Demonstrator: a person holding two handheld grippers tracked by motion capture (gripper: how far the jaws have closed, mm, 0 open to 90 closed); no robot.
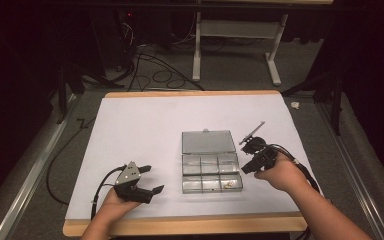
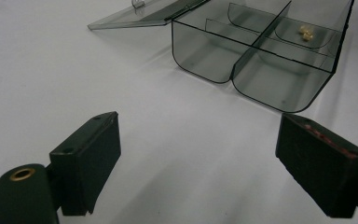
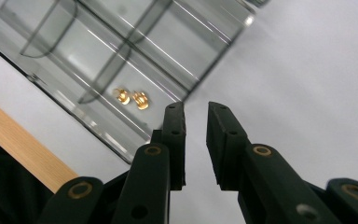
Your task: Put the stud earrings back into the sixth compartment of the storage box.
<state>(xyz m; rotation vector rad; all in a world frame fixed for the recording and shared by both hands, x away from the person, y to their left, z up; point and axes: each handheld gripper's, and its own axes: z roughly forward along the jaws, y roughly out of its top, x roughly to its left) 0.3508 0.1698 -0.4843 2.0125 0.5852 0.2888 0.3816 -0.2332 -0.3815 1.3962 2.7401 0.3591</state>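
A clear plastic compartment box (image 1: 211,172) is seen lying open near the middle of a white-topped bench (image 1: 145,125), its flat lid (image 1: 208,142) folded back onto the surface on the far side. The box is divided into six compartments, and two small gold-coloured pieces (image 1: 227,184) are seen in the compartment at the near right corner. In the right tool view the same pieces (image 3: 131,98) are shown side by side on the compartment floor, just beyond the jaw tips; what they are exactly cannot be told.

The right tool (image 1: 244,169) is held just beside the right edge of the box, above the bench, with a cable trailing from it towards the person's forearm. Its jaws are parted by a narrow gap and nothing is gripped between them; they are aimed down past the corner of the box at bare white surface.

The left tool (image 1: 151,179) is held well to the left of the box, near the front edge of the bench, pointing towards the box. Its jaws are spread wide and released, with only bare bench between them. In the left tool view the box (image 2: 261,56) is seen ahead and to the right, with the gold pieces (image 2: 306,32) in a far compartment.
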